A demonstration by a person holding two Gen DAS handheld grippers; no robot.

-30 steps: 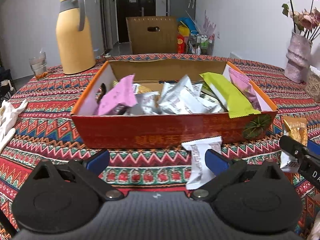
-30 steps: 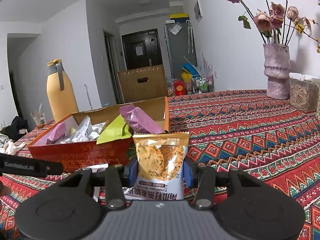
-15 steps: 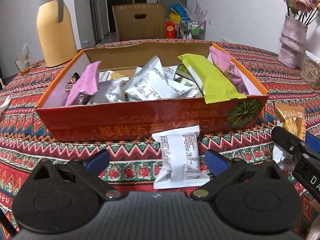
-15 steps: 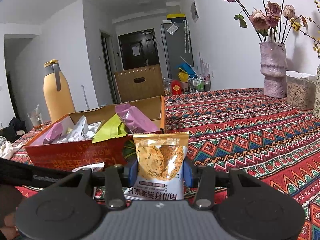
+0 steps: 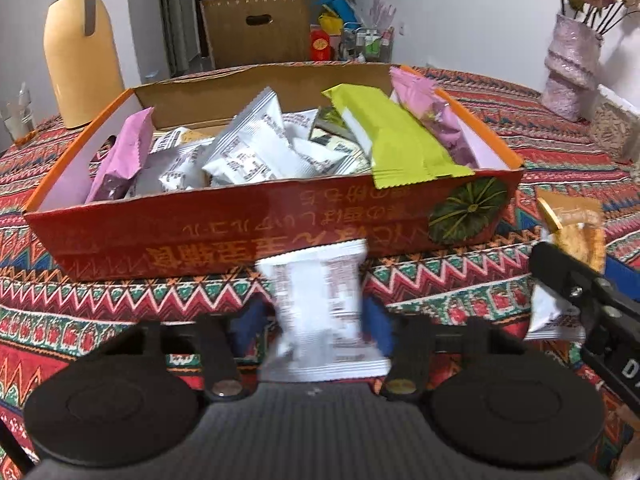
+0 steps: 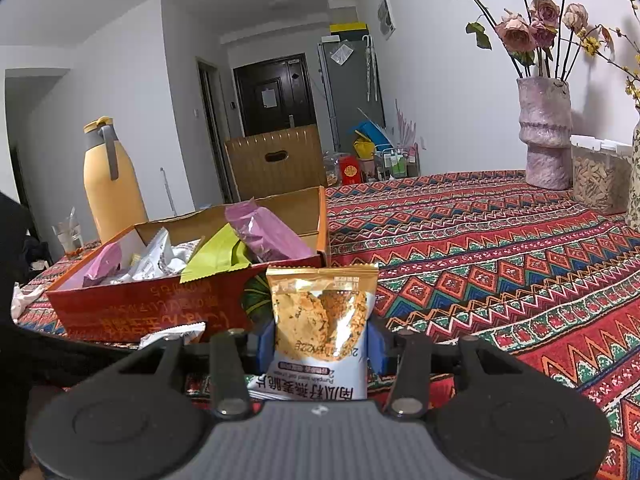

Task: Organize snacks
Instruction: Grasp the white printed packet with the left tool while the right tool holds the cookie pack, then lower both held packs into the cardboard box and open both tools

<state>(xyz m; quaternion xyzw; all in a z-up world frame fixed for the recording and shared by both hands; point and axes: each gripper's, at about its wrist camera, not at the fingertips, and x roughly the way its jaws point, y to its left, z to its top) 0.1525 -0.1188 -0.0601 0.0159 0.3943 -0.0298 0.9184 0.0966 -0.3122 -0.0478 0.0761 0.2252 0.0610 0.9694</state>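
A red cardboard box [image 5: 200,232] on the patterned tablecloth holds several white, pink and green snack packets. Just in front of its near wall, a white snack packet [image 5: 316,280] stands between the blue pads of my left gripper [image 5: 318,320]. The jaws are closing and the pads pinch the packet's sides. My right gripper [image 6: 320,344] is shut on a golden cracker packet [image 6: 320,312], held upright near the box's right corner [image 6: 280,292]. The same cracker packet [image 5: 576,228] shows at the right of the left wrist view.
A yellow thermos [image 5: 80,52] and a glass [image 5: 18,120] stand beyond the box at the left. A pink vase [image 6: 546,132] with flowers and a clear container [image 6: 596,176] stand at the far right. Bare tablecloth [image 6: 500,248] stretches right of the box.
My left gripper moved forward and down over the white packet, and its wide-open jaws closed in onto the packet's sides. The right gripper and its cracker packet have stayed put.
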